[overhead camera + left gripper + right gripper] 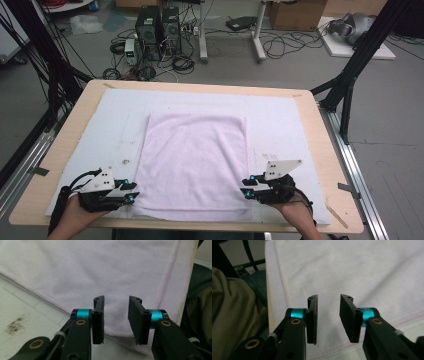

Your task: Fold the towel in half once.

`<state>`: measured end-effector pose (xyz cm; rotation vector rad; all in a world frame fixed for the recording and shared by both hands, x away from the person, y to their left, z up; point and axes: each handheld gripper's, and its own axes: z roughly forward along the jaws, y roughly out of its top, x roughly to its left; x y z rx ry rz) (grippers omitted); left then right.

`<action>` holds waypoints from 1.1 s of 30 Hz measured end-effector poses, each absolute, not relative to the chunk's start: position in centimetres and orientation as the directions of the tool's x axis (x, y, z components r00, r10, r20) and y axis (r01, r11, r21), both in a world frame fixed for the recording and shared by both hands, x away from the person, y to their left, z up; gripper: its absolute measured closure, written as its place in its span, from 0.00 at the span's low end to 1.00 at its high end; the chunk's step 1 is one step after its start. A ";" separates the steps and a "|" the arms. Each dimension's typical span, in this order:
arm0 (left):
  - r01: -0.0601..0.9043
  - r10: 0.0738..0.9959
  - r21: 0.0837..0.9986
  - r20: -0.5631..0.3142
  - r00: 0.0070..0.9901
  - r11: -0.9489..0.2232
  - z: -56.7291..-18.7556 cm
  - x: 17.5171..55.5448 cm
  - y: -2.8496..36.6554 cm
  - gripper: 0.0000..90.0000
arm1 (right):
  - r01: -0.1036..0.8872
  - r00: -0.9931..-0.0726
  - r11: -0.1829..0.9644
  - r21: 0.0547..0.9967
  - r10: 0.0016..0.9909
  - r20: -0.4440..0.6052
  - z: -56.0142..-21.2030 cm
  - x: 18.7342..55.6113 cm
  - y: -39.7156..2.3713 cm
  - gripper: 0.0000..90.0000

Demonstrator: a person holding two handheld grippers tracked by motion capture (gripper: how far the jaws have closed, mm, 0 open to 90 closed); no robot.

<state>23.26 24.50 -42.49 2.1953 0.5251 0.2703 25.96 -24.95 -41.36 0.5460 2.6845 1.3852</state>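
A pale pink towel (195,160) lies flat on a white mat (115,120), folded into a tall rectangle. My left gripper (132,192) rests at the towel's near left corner, pointing right. My right gripper (248,186) sits at the near right corner, pointing left. In the left gripper view the jaws (116,300) stand apart over the towel's hemmed corner (112,265), with nothing pinched between them. The right gripper view shows its jaws (328,298) apart in the same way above the towel's stitched edge (362,270).
The mat covers a wooden table (327,150); a dark smudge (15,325) marks it left of the towel. Black frame posts (350,75) stand at both sides. Computer towers (157,32) and cables lie on the floor beyond. The person's clothing (234,310) is just past the near edge.
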 end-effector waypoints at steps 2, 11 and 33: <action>0.280 0.439 0.774 -0.003 0.899 -0.568 -42.9 23.5 24.3 0.74 | 0.283 -0.937 0.543 0.791 0.333 0.107 -42.4 26.1 -24.5 0.71; 0.280 0.430 0.753 0.004 0.903 -0.595 -44.2 23.2 23.5 0.92 | 0.301 -0.938 0.603 0.739 0.325 0.118 -44.5 26.0 -23.5 0.90; 0.228 0.424 0.770 0.060 0.904 -0.595 -41.3 20.6 24.4 0.83 | 0.233 -0.965 0.574 0.785 0.236 0.114 -40.2 23.6 -24.1 0.83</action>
